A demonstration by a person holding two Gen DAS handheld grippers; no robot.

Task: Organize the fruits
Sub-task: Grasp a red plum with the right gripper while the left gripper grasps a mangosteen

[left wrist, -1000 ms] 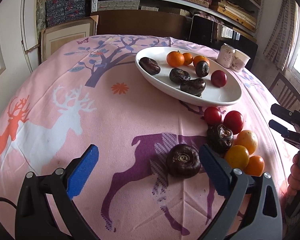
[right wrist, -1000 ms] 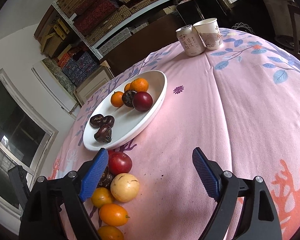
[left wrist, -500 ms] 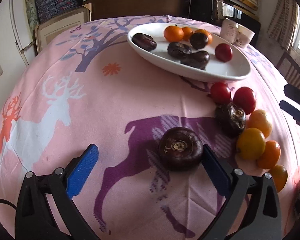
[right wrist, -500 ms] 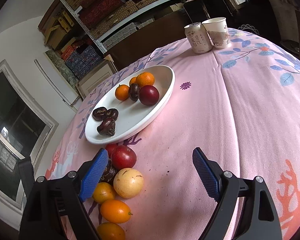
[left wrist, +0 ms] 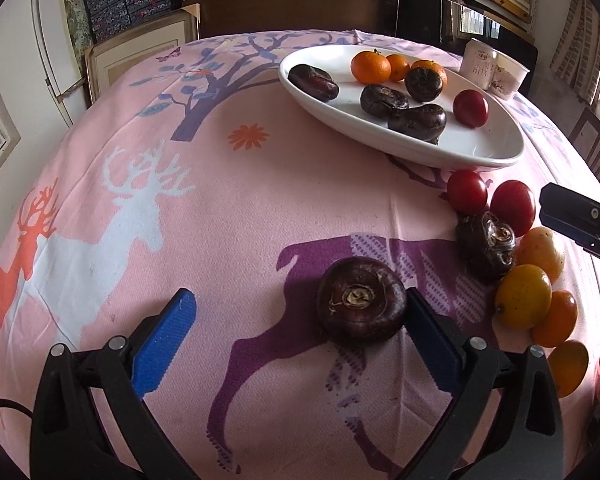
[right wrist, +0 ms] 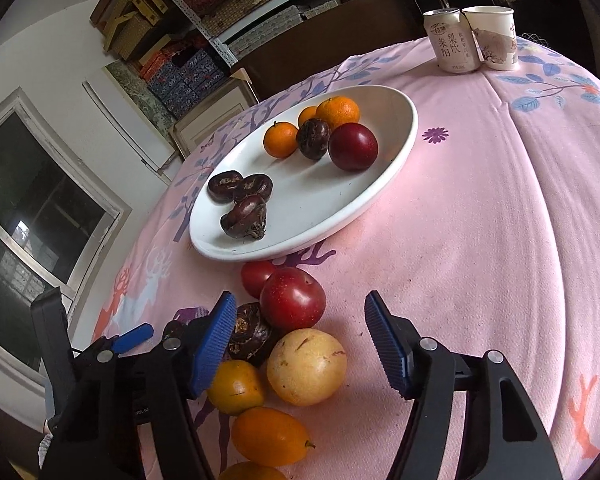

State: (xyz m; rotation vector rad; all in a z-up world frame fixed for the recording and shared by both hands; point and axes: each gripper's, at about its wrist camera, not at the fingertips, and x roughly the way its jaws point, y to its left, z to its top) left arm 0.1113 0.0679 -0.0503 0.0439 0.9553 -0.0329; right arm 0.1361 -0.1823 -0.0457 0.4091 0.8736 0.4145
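Observation:
A dark water chestnut (left wrist: 360, 306) lies on the pink cloth between the fingers of my left gripper (left wrist: 298, 332), which is open; its right pad touches the chestnut. My right gripper (right wrist: 300, 340) is open above a cluster of loose fruit: a red plum (right wrist: 292, 298), a pale yellow fruit (right wrist: 306, 366), a dark chestnut (right wrist: 248, 332) and orange fruits (right wrist: 270, 436). The white oval plate (right wrist: 380, 176) holds several chestnuts, oranges and a red plum (right wrist: 352, 146). The plate also shows in the left wrist view (left wrist: 480, 148).
A drink can (right wrist: 452, 40) and a paper cup (right wrist: 496, 38) stand at the table's far edge. Shelves with boxes and a dark cabinet lie behind the table. A chair back (left wrist: 596, 148) is at the right.
My left gripper has moved forward, so the chestnut now sits between its fingers against the right pad. My right gripper has moved closer over the loose fruit cluster.

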